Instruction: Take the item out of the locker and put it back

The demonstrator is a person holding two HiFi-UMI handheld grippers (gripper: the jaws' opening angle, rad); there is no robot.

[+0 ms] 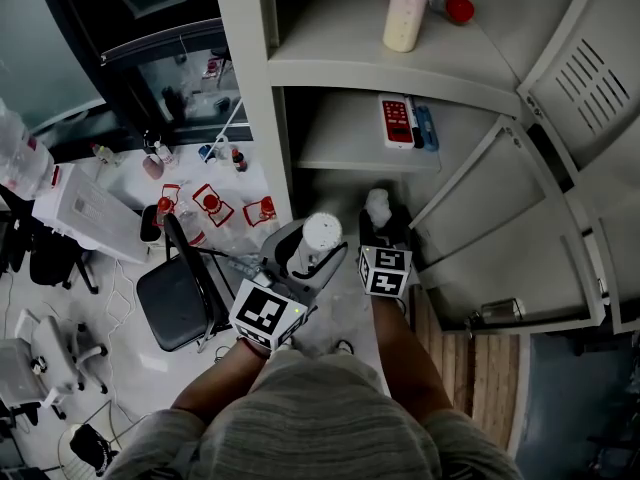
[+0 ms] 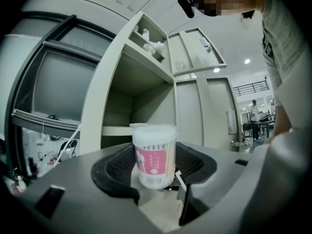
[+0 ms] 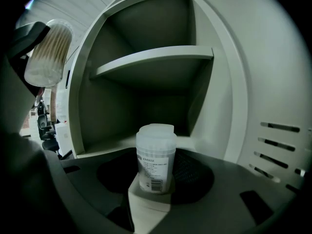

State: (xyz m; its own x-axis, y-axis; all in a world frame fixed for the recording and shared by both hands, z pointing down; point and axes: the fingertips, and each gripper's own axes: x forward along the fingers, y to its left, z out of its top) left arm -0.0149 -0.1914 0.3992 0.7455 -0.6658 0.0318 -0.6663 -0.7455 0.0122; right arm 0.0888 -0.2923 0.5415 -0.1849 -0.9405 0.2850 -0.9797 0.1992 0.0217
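Note:
My left gripper (image 1: 305, 246) is shut on a cotton swab jar (image 1: 321, 232) with a white lid; its pink label shows between the jaws in the left gripper view (image 2: 155, 156). My right gripper (image 1: 383, 226) is shut on a clear plastic jar (image 1: 377, 206), whose barcode label shows in the right gripper view (image 3: 156, 165). Both are held upright just outside the open grey locker (image 1: 250, 88), level with its lower compartment. The swab jar (image 3: 48, 52) also appears at upper left in the right gripper view, and a bare shelf (image 3: 161, 57) is ahead.
The upper shelf holds a cream bottle (image 1: 404, 16) and a red-capped item (image 1: 458, 8). A red handset (image 1: 398, 121) and a blue item (image 1: 425, 126) lie on the middle shelf. The locker doors (image 1: 590, 98) swing open at right. A black chair (image 1: 180, 298) stands at left.

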